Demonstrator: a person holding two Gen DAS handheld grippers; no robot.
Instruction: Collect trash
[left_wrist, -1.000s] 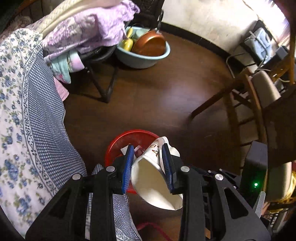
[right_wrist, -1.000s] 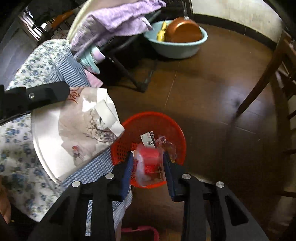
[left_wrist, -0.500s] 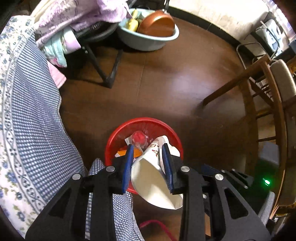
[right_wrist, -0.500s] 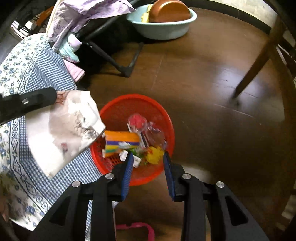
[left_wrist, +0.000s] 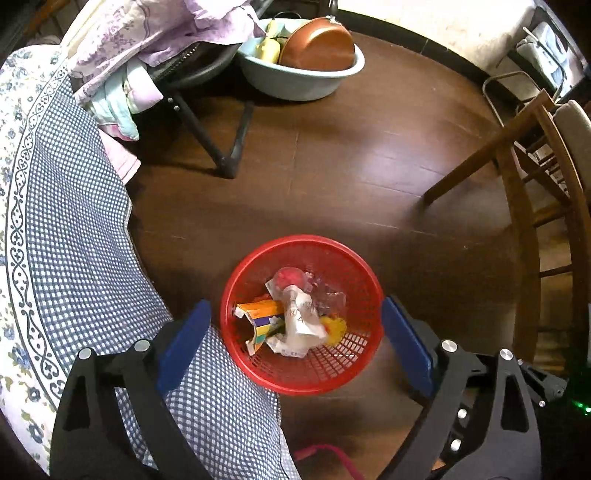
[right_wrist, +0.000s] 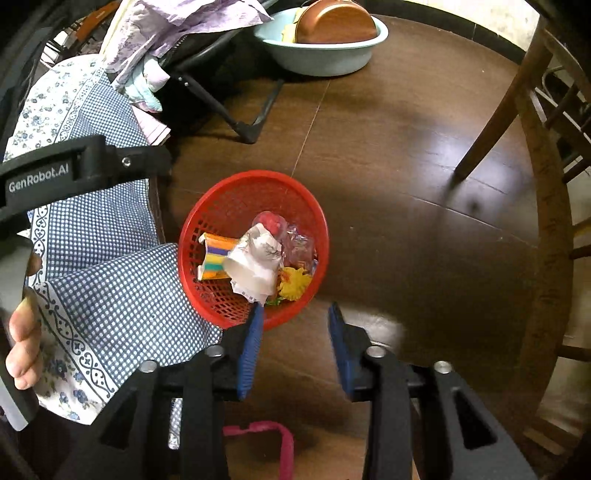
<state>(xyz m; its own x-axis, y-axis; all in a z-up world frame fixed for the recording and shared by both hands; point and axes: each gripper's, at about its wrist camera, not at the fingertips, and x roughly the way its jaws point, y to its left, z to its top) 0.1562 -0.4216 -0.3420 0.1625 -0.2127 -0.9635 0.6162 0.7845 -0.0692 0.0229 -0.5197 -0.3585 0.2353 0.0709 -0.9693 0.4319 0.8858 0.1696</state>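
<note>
A red mesh basket (left_wrist: 343, 373) stands on the dark wood floor; it also shows in the right wrist view (right_wrist: 229, 192). In it lie a crumpled white paper cup (left_wrist: 303, 321) (right_wrist: 255, 258), an orange striped carton (left_wrist: 258, 314) (right_wrist: 216, 258), a clear wrapper with a red lump (left_wrist: 290, 277) (right_wrist: 271, 221) and a yellow scrap (right_wrist: 295, 282). My left gripper (left_wrist: 295, 336) is wide open and empty above the basket. My right gripper (right_wrist: 295, 332) is open and empty just in front of the basket's near rim.
A blue checked floral tablecloth (left_wrist: 66, 236) hangs at the left, touching the basket. A light blue basin (left_wrist: 299, 79) with a brown pan sits at the back. A folding chair with purple cloth (left_wrist: 155, 40) is at the back left. Wooden chair legs (left_wrist: 517, 206) stand at the right. A pink strap (right_wrist: 273, 435) lies below.
My left gripper opened and the paper cup dropped into the basket. My right gripper let go of the red wrapper, which now lies in the basket, and stays open.
</note>
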